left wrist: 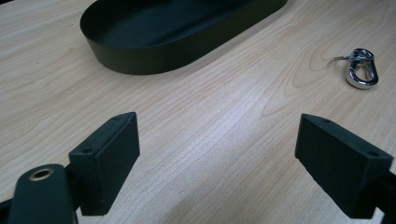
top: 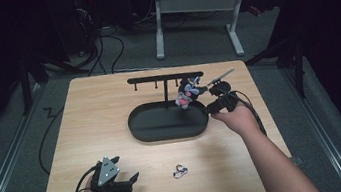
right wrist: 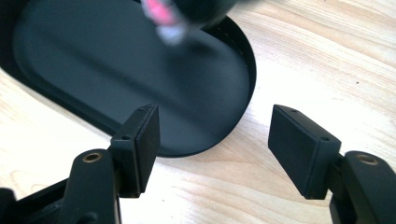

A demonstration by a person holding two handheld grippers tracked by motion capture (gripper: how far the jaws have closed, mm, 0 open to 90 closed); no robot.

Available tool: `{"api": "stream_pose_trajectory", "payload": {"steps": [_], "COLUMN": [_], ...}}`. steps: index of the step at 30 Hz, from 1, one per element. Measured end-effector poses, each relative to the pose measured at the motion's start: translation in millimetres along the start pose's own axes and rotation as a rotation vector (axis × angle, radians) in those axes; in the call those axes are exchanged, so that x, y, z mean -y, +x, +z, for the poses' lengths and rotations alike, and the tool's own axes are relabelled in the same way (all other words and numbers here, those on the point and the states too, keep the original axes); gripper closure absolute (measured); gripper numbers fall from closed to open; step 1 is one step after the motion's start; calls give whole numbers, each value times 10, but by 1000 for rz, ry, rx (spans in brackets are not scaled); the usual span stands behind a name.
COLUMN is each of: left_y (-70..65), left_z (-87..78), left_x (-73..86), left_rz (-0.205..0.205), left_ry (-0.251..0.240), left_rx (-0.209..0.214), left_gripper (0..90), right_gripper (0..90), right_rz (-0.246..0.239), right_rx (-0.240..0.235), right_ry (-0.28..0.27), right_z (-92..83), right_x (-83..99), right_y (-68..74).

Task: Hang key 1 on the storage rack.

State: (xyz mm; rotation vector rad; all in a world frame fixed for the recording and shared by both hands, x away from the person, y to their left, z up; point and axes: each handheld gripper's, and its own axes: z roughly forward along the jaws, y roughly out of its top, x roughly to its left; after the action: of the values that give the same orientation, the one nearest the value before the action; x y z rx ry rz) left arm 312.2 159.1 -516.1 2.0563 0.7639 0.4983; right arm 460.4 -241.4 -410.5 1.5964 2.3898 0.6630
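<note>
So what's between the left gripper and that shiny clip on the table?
Nothing: in the high view, only bare table lies between the left gripper and the silver clip.

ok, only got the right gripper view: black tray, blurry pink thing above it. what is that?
Observer: A small plush toy, apparently hanging from a hook rack that stands in the tray.
Operator: Anything loose on the table?
Observer: A silver clip lies on the table, near the person's edge.
Operator: And the left claw?
Observer: The left claw is open and empty, just left of that clip.
</note>
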Motion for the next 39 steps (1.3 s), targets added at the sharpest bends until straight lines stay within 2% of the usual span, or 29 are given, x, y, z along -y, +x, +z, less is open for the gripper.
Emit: {"api": "stream_pose_trajectory", "payload": {"steps": [5, 7, 8, 9, 11, 13, 16, 21, 24, 26, 28, 29, 31, 32, 33, 35, 37, 39], "left_y": [3, 5, 5, 2, -6, -15, -27, -71, -118, -157, -202, -224, -271, -335, -364, -480, -599, -687], "left_z": [23, 30, 31, 32, 34, 39, 43, 59, 82, 111, 143, 164, 214, 263, 308, 414, 518, 601], "left_x": [-2, -9, -12, -14, -19, -21, -25, -32, -42, -52, -65, -73, -101, -127, -156, -197, -231, -296], "left_rz": [1, -9, -14, -16, -18, -23, -35, -61, -58, -52, -44, -45, -50, -63, -14, 16, 21, 20], "left_ry": [7, 19, 21, 21, 25, 29, 35, 46, 51, 56, 65, 73, 89, 102, 128, 159, 161, 162], "left_rx": [4, 20, 27, 30, 37, 44, 62, 90, 109, 126, 139, 151, 162, 163, 144, 128, 133, 125], "left_gripper": [148, 151, 153, 156, 161, 168, 178, 206, 240, 264, 310, 348, 482, 566, 682, 800, 858, 878], "right_gripper": [372, 397, 412, 419, 436, 446, 443, 432, 430, 427, 424, 425, 428, 428, 428, 428, 433, 436], "right_rz": [-13, -16, -41, -55, -67, -63, -27, -22, -4, -8, 11, 6, 18, 24, 19, -5, -9, 3], "right_rx": [-29, -55, -65, -53, -53, -57, -62, -62, -36, -17, -42, -45, -43, -52, -63, -69, -81, -102], "right_ry": [1, 7, 8, 12, -5, -39, -93, -229, -306, -353, -371, -380, -402, -404, -397, -380, -372, -369], "right_z": [-7, 2, 17, 25, 39, 48, 86, 121, 95, 57, -1, -32, -63, -60, -44, -3, 28, 42], "right_x": [191, 308, 396, 470, 608, 778, 1057, 1546, 1811, 1967, 2058, 2078, 2110, 2114, 2111, 2094, 2084, 2081], "right_y": [27, 46, 58, 80, 95, 97, 58, 23, 26, 33, 45, 43, 41, 42, 50, 69, 69, 70]}}
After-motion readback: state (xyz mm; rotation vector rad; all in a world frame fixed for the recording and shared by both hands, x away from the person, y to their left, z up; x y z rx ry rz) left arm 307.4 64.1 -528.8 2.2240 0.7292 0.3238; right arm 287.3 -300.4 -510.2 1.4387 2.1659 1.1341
